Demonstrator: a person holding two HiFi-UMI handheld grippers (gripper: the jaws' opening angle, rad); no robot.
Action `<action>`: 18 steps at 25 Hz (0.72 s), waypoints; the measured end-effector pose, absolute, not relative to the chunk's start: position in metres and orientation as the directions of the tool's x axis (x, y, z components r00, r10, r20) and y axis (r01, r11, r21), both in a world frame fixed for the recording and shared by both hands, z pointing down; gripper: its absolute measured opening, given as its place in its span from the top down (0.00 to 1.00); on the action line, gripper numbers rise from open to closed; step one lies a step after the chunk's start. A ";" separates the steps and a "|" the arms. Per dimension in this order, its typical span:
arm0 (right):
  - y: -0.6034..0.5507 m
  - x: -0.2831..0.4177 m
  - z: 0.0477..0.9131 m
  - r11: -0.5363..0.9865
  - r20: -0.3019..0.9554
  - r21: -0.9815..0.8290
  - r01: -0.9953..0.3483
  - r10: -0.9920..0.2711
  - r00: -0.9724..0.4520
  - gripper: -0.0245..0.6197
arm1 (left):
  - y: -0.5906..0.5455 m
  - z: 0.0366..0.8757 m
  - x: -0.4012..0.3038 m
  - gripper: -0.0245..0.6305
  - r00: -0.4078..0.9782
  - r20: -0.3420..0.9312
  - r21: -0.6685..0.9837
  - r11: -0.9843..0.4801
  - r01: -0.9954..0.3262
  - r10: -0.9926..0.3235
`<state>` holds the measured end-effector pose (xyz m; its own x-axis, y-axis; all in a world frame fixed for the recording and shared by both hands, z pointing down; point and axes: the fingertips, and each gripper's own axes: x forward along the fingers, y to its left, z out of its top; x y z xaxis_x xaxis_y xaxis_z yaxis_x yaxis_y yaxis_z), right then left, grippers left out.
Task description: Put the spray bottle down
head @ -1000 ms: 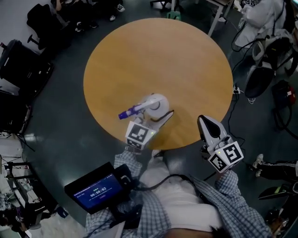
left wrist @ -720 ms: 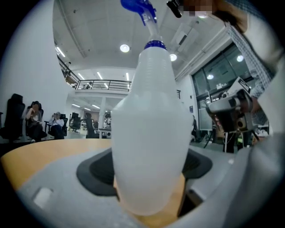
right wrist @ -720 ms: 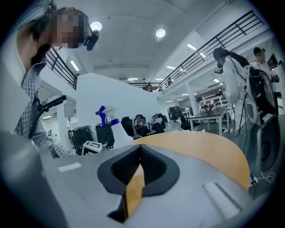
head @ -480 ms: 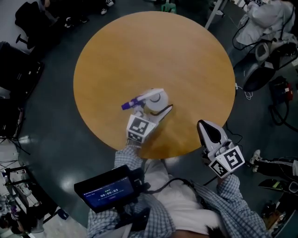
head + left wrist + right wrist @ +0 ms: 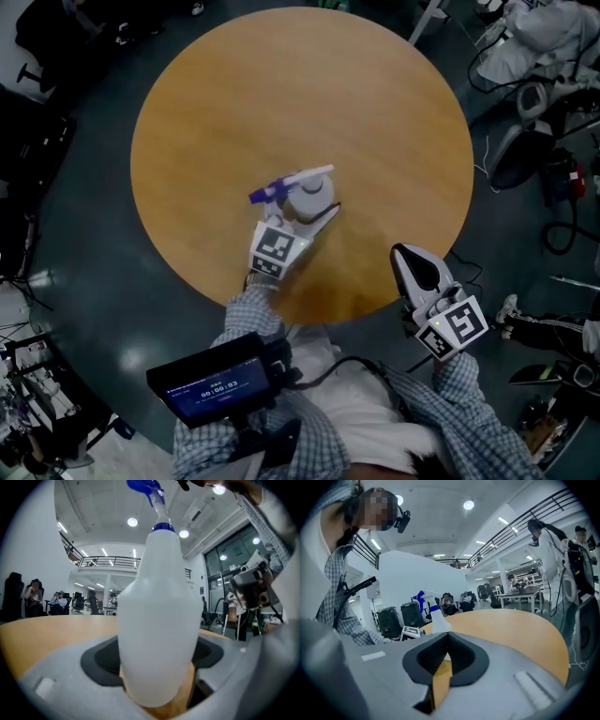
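A white spray bottle [image 5: 311, 199] with a blue nozzle [image 5: 266, 193] stands upright over the near part of the round wooden table [image 5: 375, 112]. My left gripper [image 5: 309, 217] is shut on its body from the near side. In the left gripper view the spray bottle [image 5: 157, 616] fills the space between the jaws of the left gripper [image 5: 157, 681]; I cannot tell if its base touches the wood. My right gripper [image 5: 401, 255] is shut and empty, held off the table's near right edge. In the right gripper view the right gripper [image 5: 444, 663] points at the spray bottle [image 5: 439, 621].
A dark device with a lit screen [image 5: 210, 379] hangs at the person's waist. Chairs, bags and cables [image 5: 534, 103] crowd the floor to the right of the table, and dark cases [image 5: 28, 141] stand to the left. Seated people [image 5: 454, 603] show beyond the table.
The left gripper has carried the spray bottle a little farther in over the table, nozzle still pointing left. The right gripper has barely moved. The head view has shifted.
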<state>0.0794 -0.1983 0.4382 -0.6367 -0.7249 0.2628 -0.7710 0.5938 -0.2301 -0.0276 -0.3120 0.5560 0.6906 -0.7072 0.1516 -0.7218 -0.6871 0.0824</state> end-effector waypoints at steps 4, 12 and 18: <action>-0.200 0.086 0.444 0.583 0.269 -0.234 -0.778 -0.730 -0.628 0.96 | -0.318 0.557 -0.025 0.33 0.690 0.131 0.100 -0.683 -0.724 -0.712; -0.203 0.082 0.451 0.567 0.280 -0.241 -0.788 -0.737 -0.616 0.96 | -0.317 0.559 -0.023 0.33 0.722 0.122 0.081 -0.718 -0.691 -0.681; -0.186 0.097 0.455 0.566 0.277 -0.235 -0.790 -0.740 -0.613 0.96 | -0.299 0.567 -0.006 0.32 0.732 0.139 0.107 -0.725 -0.680 -0.667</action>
<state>0.0970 -0.1862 0.4549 -0.6128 -0.7401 0.2770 -0.7901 0.5663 -0.2347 -0.0056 -0.2986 0.5669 0.7324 -0.6666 0.1389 -0.6802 -0.7251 0.1071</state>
